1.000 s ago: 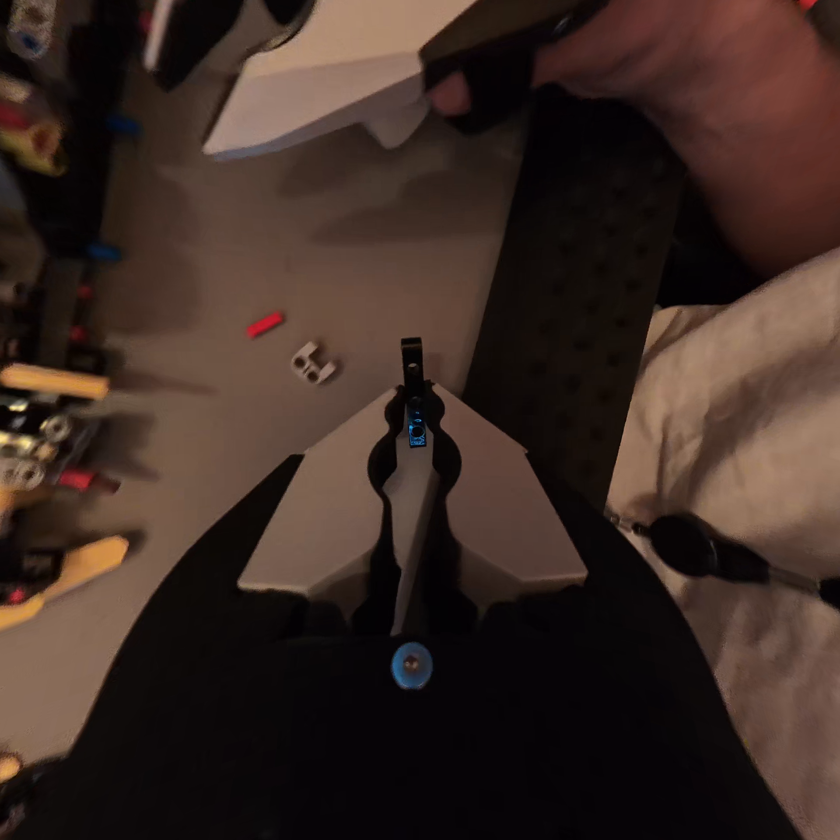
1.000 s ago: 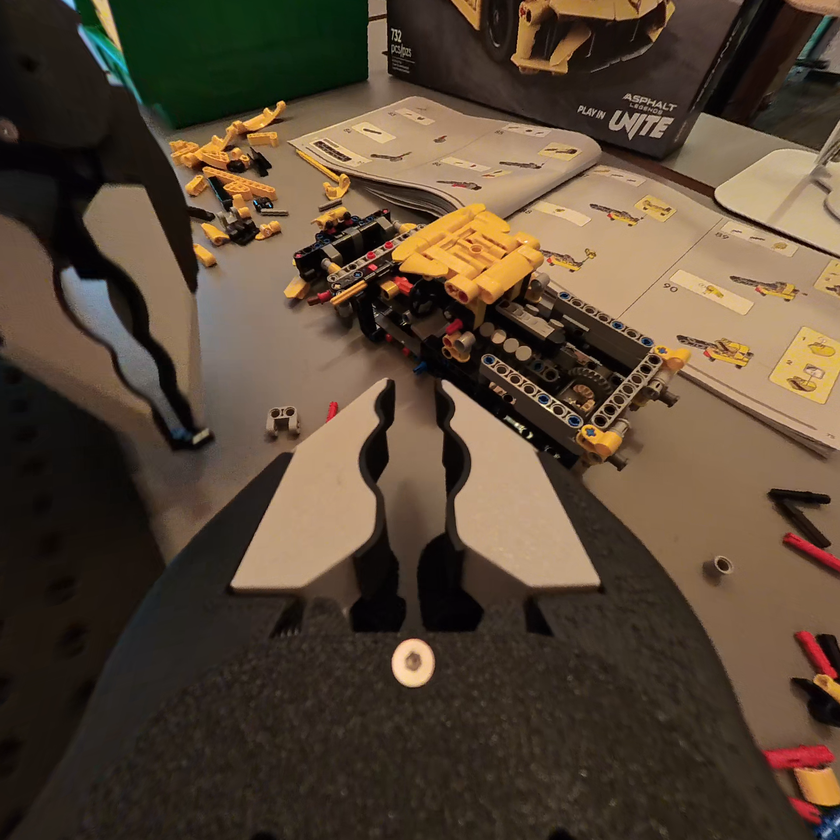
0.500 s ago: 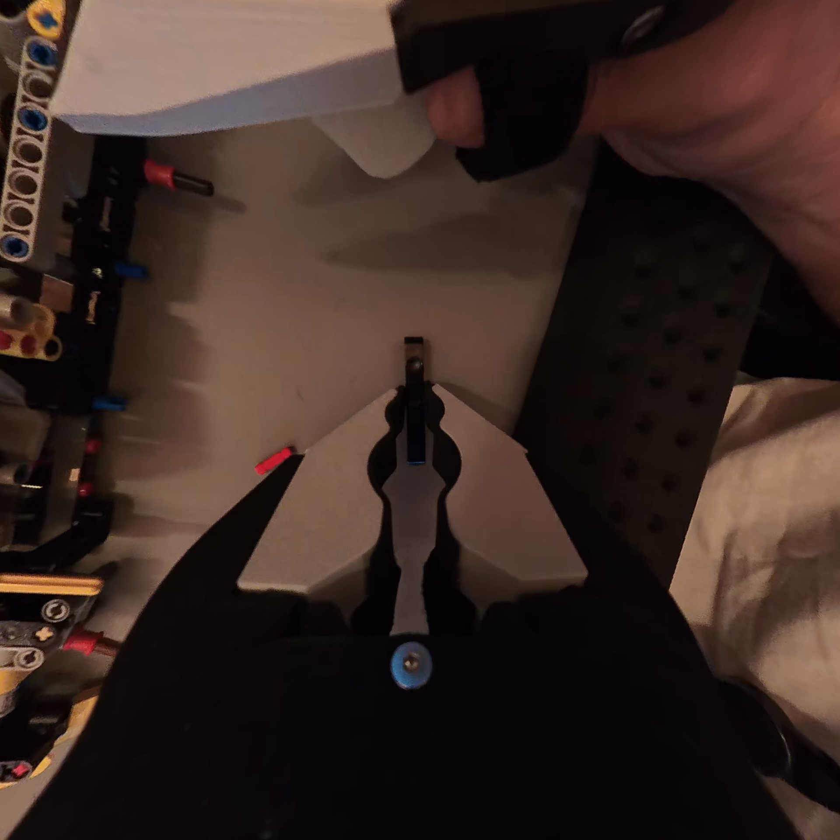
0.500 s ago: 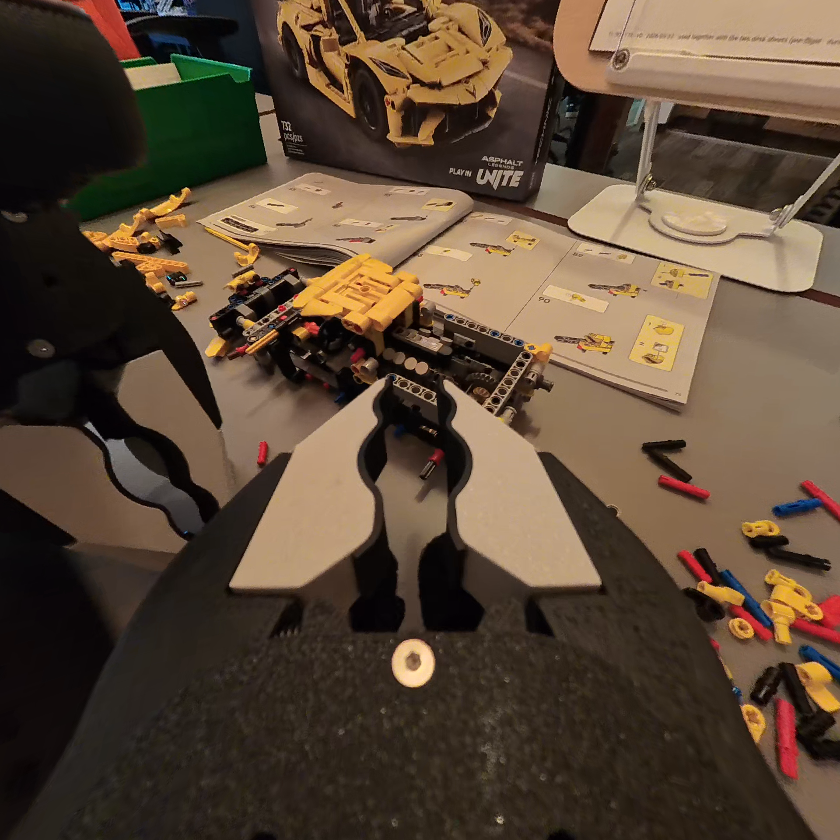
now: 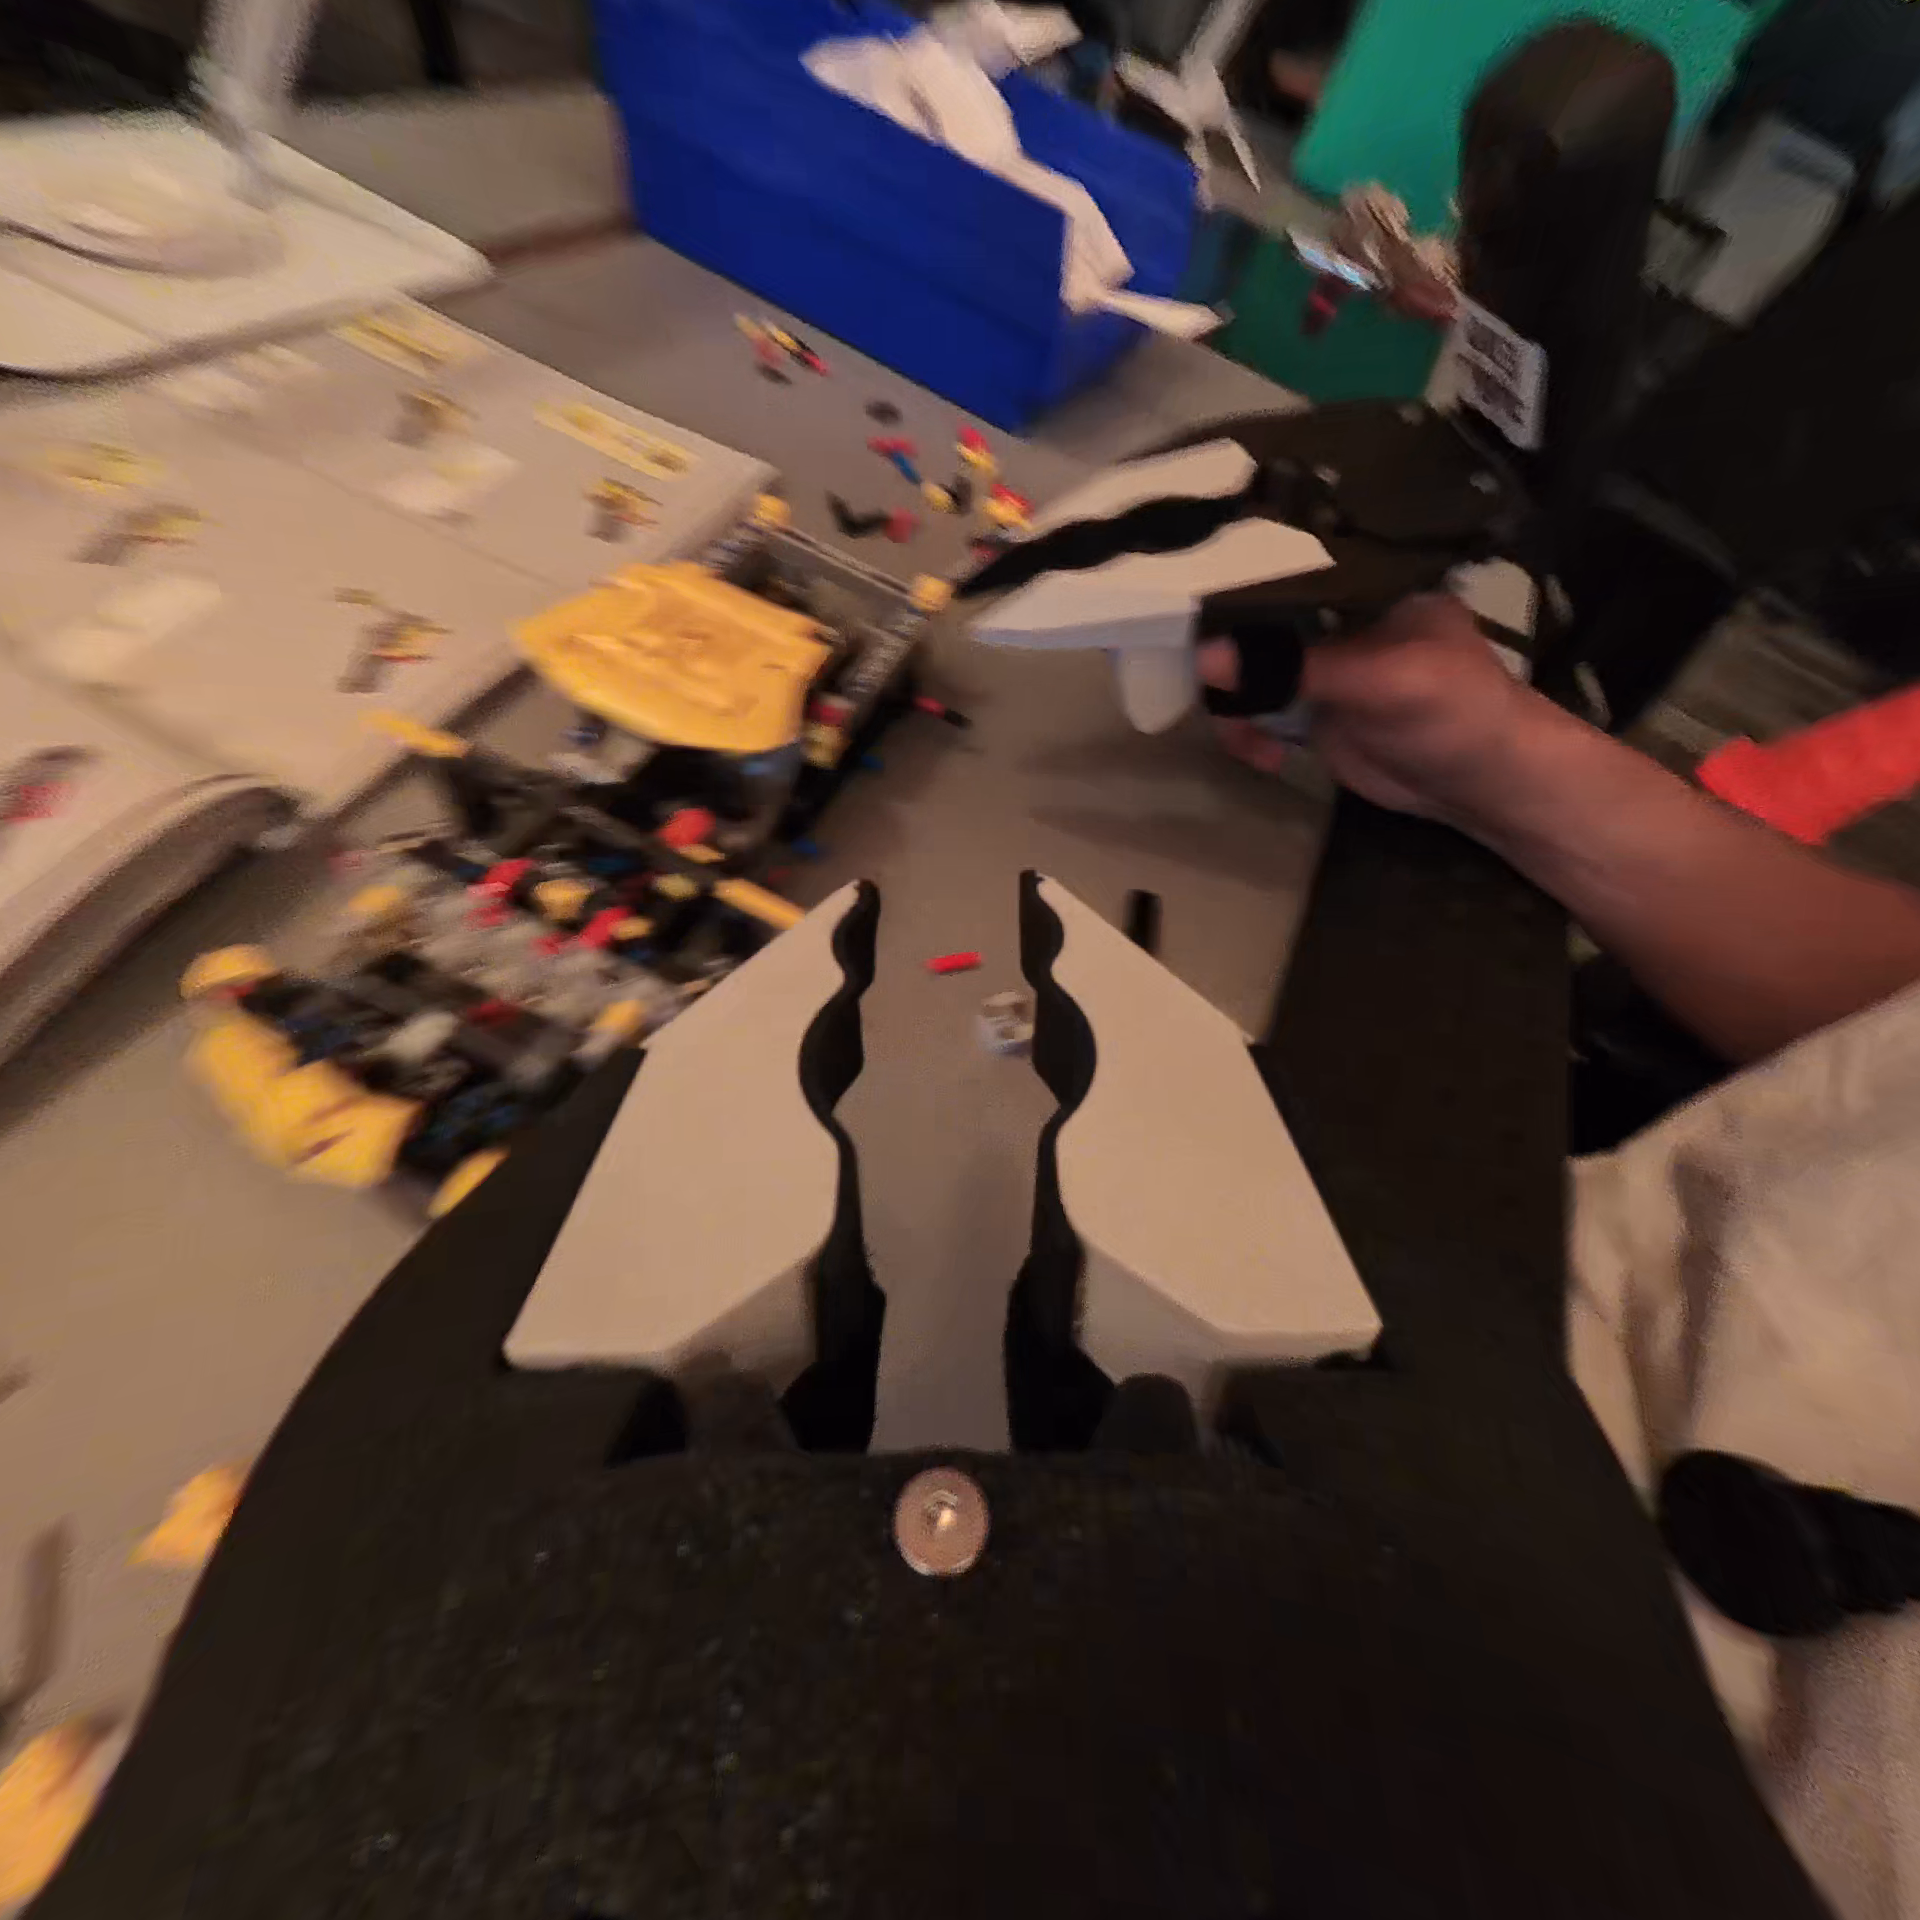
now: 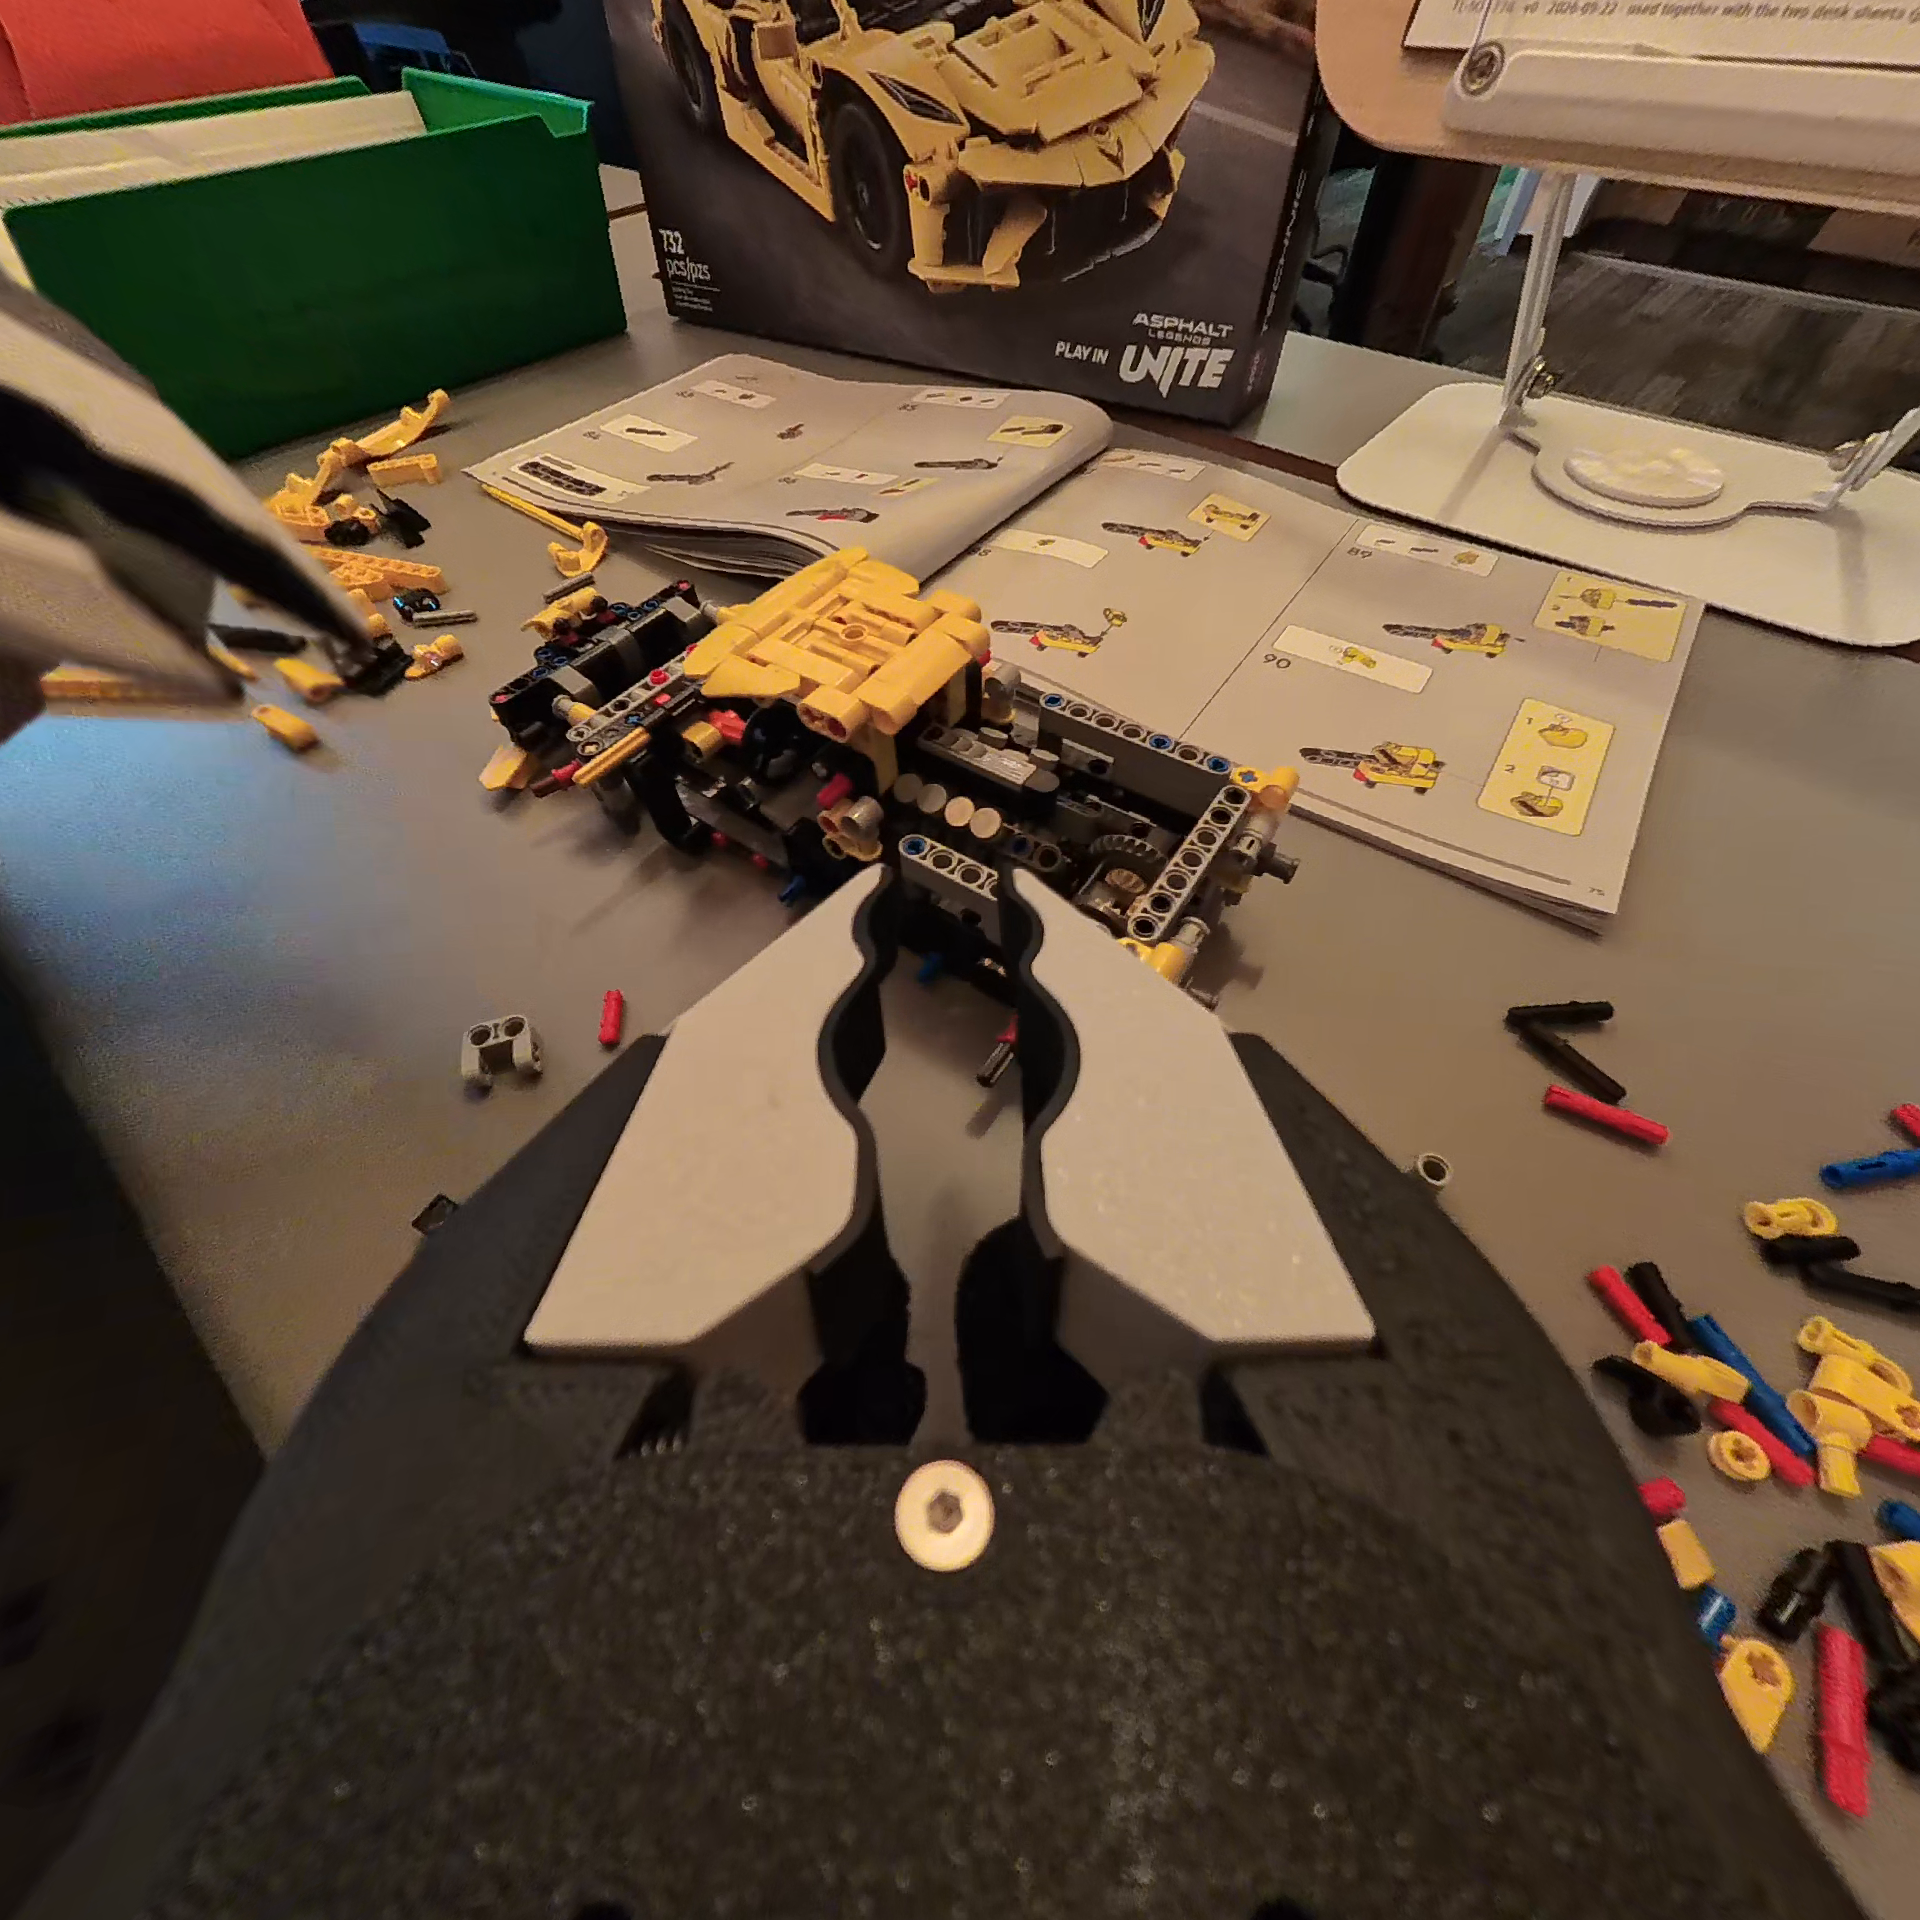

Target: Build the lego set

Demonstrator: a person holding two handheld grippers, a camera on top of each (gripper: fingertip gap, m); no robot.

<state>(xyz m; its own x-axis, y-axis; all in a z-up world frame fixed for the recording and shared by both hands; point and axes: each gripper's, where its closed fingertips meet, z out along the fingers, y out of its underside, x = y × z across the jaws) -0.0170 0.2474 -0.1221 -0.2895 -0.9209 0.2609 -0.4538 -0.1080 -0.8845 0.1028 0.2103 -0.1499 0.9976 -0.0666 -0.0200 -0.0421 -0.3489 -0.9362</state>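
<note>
The partly built yellow and black lego car (image 6: 883, 707) lies on the grey table, blurred in the left wrist view (image 5: 623, 790). My left gripper (image 5: 945, 883) is open and empty above the table, to the car's right. A red pin (image 5: 954, 962) and a small grey connector (image 5: 1006, 1023) lie between its fingers' lines; a small black piece (image 5: 1141, 914) sits just right of them. My right gripper (image 6: 951, 878) is open and empty, with its tips at the car's near side. It also shows in the left wrist view (image 5: 1122, 561), held by a hand.
The open instruction booklet (image 6: 1299, 644) and the set's box (image 6: 966, 177) lie behind the car. A green bin (image 6: 312, 229) and yellow parts (image 6: 364, 540) are at the left, a white stand (image 6: 1621, 499) at back right, and loose pins (image 6: 1766, 1403) at the right. A blue bin (image 5: 883, 208) stands far off. My hands' fingertips stand some 15 cm from each other.
My left gripper was shut on a small black piece pointing down at the table; it has opened, is empty and now looks across the table. My right gripper has closed in on the car.
</note>
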